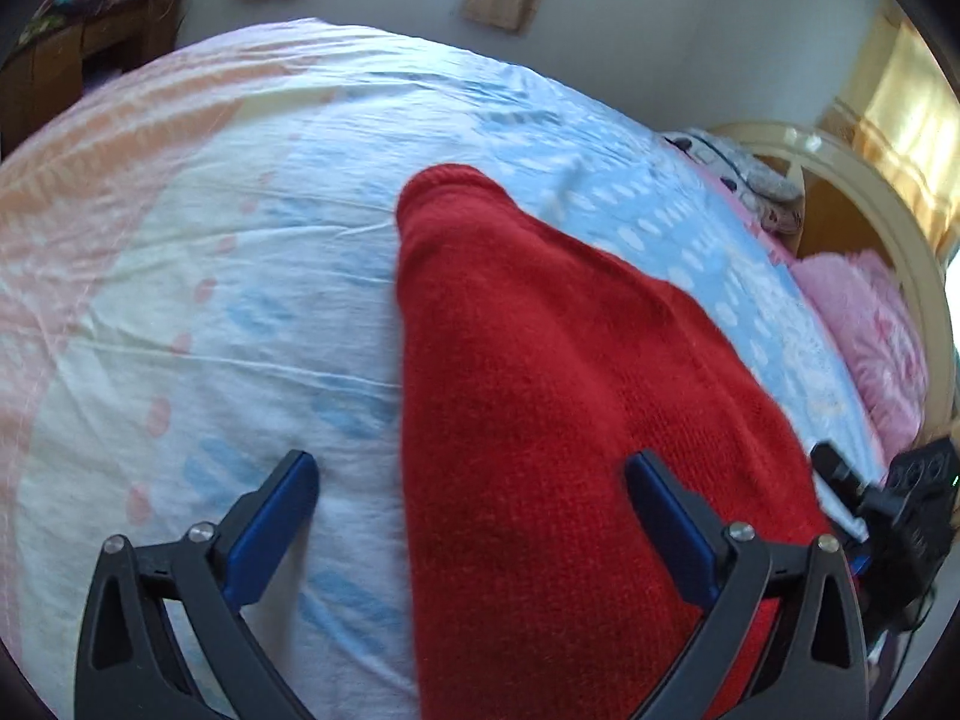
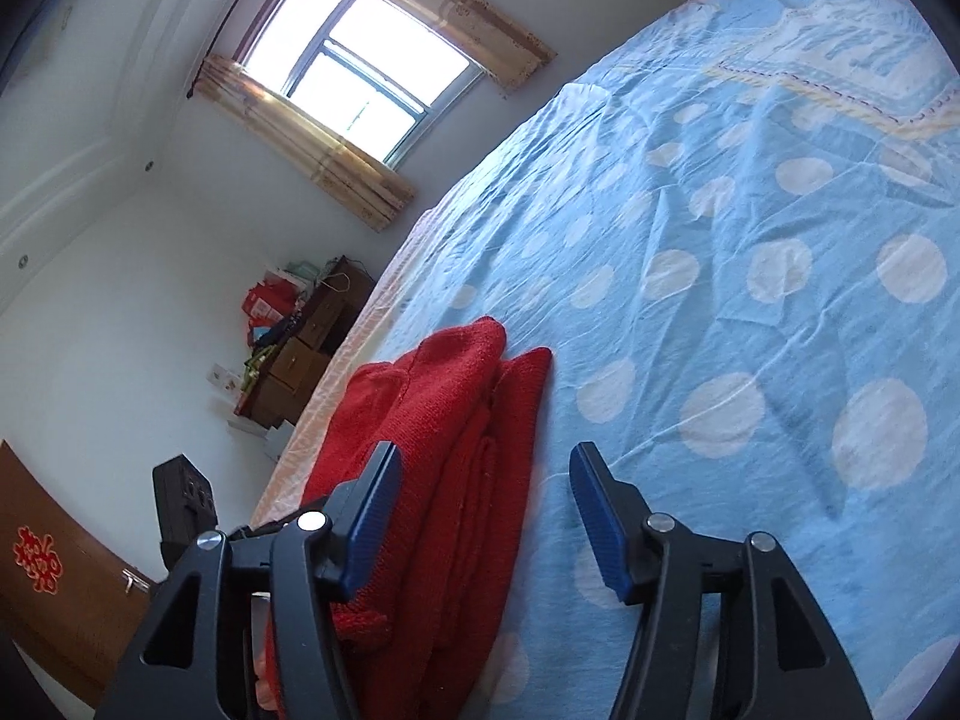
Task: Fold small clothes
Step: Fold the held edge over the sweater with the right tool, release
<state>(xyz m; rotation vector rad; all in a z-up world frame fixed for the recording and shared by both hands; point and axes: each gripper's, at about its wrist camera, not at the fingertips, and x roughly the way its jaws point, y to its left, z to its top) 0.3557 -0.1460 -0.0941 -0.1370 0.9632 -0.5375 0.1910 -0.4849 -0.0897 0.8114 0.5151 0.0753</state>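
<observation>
Garment: a red knitted sweater (image 1: 540,408) lies folded lengthwise on the bed (image 1: 210,240), one narrow end reaching away from the camera; in the right wrist view its layers (image 2: 444,480) show stacked near the bed's edge.
Bed cover: a wrinkled sheet, pale blue with white spots on one side (image 2: 750,270) and peach and white bands on the other (image 1: 90,180).
Left hand-held gripper (image 1: 474,516): jaws wide apart above the bed, the blue pad of one finger (image 1: 276,516) over bare sheet, the other pad (image 1: 672,528) over the sweater; nothing is pinched between them.
Right hand-held gripper (image 2: 483,516): jaws apart, the edge of the sweater lying in the gap; one blue pad (image 2: 372,522) sits over the red knit, the other (image 2: 600,528) over the blue sheet, and neither presses on the cloth.
Other gripper seen: the right one's black body shows at the far right of the left wrist view (image 1: 900,516).
Room: a curtained window (image 2: 360,72), a wooden dresser (image 2: 312,342) and a pink pillow (image 1: 870,324) by the headboard.
</observation>
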